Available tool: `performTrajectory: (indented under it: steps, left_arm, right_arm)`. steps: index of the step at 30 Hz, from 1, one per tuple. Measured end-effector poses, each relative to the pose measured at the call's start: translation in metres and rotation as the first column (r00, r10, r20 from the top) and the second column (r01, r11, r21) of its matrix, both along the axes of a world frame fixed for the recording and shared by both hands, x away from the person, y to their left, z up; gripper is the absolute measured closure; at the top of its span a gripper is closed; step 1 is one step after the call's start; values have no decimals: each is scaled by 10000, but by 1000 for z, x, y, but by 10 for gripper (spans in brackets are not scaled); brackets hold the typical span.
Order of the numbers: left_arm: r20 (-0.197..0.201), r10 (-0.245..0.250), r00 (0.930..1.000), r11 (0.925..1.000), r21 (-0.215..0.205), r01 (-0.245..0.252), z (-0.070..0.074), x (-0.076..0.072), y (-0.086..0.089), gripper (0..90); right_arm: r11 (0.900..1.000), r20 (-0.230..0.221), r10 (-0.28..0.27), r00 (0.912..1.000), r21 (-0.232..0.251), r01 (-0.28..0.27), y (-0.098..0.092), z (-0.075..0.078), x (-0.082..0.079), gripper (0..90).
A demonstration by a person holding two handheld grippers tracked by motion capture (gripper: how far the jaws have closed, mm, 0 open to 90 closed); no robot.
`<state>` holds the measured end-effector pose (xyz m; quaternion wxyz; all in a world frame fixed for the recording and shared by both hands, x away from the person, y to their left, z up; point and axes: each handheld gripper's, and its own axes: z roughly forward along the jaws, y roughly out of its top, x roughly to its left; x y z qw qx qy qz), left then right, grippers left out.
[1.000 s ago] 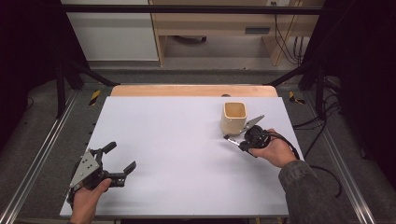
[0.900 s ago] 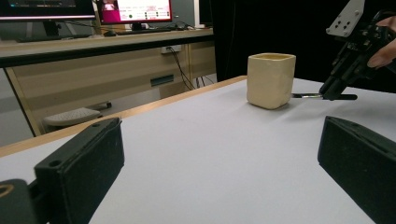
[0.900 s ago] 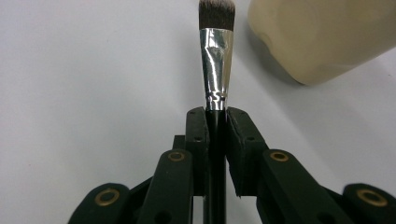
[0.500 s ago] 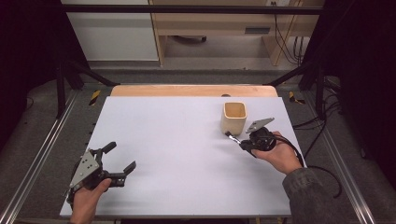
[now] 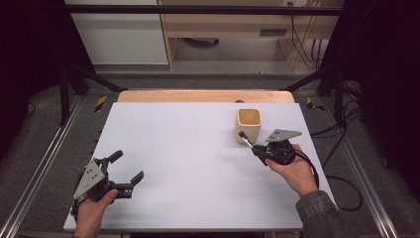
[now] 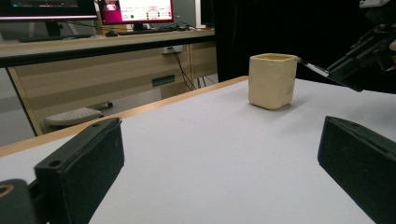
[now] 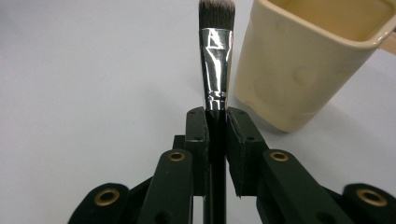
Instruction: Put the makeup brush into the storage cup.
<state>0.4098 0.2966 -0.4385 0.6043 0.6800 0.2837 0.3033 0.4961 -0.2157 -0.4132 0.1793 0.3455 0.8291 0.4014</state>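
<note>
Right gripper view: brush clamped beside the cup.
Its right gripper (image 7: 215,116) has both jaws pressed tight on a brush (image 7: 215,70), bristles and silver ferrule sticking out past the tips, just beside the cream cup (image 7: 303,65) and apart from its wall. High view puts the left gripper (image 5: 126,171) well apart from the cup (image 5: 248,125), jaws spread wide around nothing, on the white table (image 5: 188,148).

High view: above the near edge, facing forward and down over the whole worktop (image 5: 188,148).
Left gripper view: low, level across it.
Right gripper view: very close.
Shared: cream cup (image 5: 248,125).
</note>
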Motion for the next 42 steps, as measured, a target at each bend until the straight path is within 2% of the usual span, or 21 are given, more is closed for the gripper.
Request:
performTrajectory:
  steps: [6, 8, 9, 11, 12, 13, 18, 28, 30, 31, 32, 33, 34, 35, 37, 39, 42]
  left_arm:
    - [-15, 6, 10000, 10000, -13, -6, 0, 0, 1, 0]
    - [-4, 12, 10000, 10000, -7, -12, 0, 0, 1, 0]
    - [-4, 10, 10000, 10000, 30, -10, 0, 0, 1, 0]
    - [-12, 13, 10000, 10000, 10, -13, 0, 0, 1, 0]
    - [-2, 37, 10000, 10000, -33, -37, 0, 0, 2, 0]
    - [-2, 37, 10000, 10000, -33, -37, 0, 0, 2, 0]
    - [3, 80, 10000, 10000, -60, -80, 0, 0, 2, 0]
    - [-9, 115, 9999, 9999, -92, -115, 0, 1, 4, 0]
    - [6, 119, 9999, 9999, -111, -119, 0, 2, 4, 0]
    - [21, 109, 9999, 9999, -91, -109, 0, 2, 4, 0]
    - [42, 105, 9999, 9999, -88, -105, 0, 2, 5, 1]
    - [38, 105, 9999, 9999, -69, -105, 0, 2, 5, 1]
    - [35, 112, 9999, 9998, -153, -111, 0, 3, 5, 1]
    - [32, 118, 9999, 9998, -174, -118, 0, 3, 5, 1]
    - [9, 128, 9999, 9998, -138, -128, 0, 4, 4, 1]
    - [0, 119, 9999, 9998, -146, -119, 0, 4, 3, 1]
    - [12, 147, 9999, 9998, -152, -147, 0, 4, 3, 0]
  right_arm:
    - [9980, 372, -308, 9988, 570, 287, -1, 1, -6, 794]
    - [9954, 527, -547, 9971, 810, 503, -1, 2, -9, 794]
    - [9928, 771, -723, 9944, 1012, 643, -2, 4, -10, 794]
    - [9912, 824, -842, 9930, 1093, 750, -3, 4, -10, 794]
    - [9869, 1003, -1080, 9891, 1312, 945, -4, 6, -11, 794]
    - [9869, 1003, -1080, 9891, 1312, 945, -4, 6, -11, 794]
    - [9745, 1494, -1609, 9756, 1804, 1331, -3, 5, -11, 794]
    - [9646, 2037, -1833, 9617, 2259, 1360, 6, 1, -9, 793]
    - [9569, 2219, -2001, 9543, 2534, 1417, 9, 0, -9, 794]
    - [9569, 2219, -2001, 9543, 2534, 1417, 9, 0, -9, 794]
    - [9523, 2437, -2099, 9469, 2704, 1415, 9, -2, -8, 794]
    - [9523, 2437, -2099, 9469, 2704, 1415, 9, -2, -8, 794]
    - [9449, 2618, -2248, 9386, 2938, 1444, 9, -3, -8, 794]
    - [9449, 2618, -2248, 9386, 2938, 1444, 9, -3, -8, 794]
    - [9372, 2668, -2360, 9344, 3165, 1463, 8, -4, -8, 794]
    - [9402, 2743, -2346, 9326, 3079, 1459, 8, -4, -8, 794]
    - [9346, 2769, -2445, 9293, 3225, 1498, 8, -4, -8, 794]
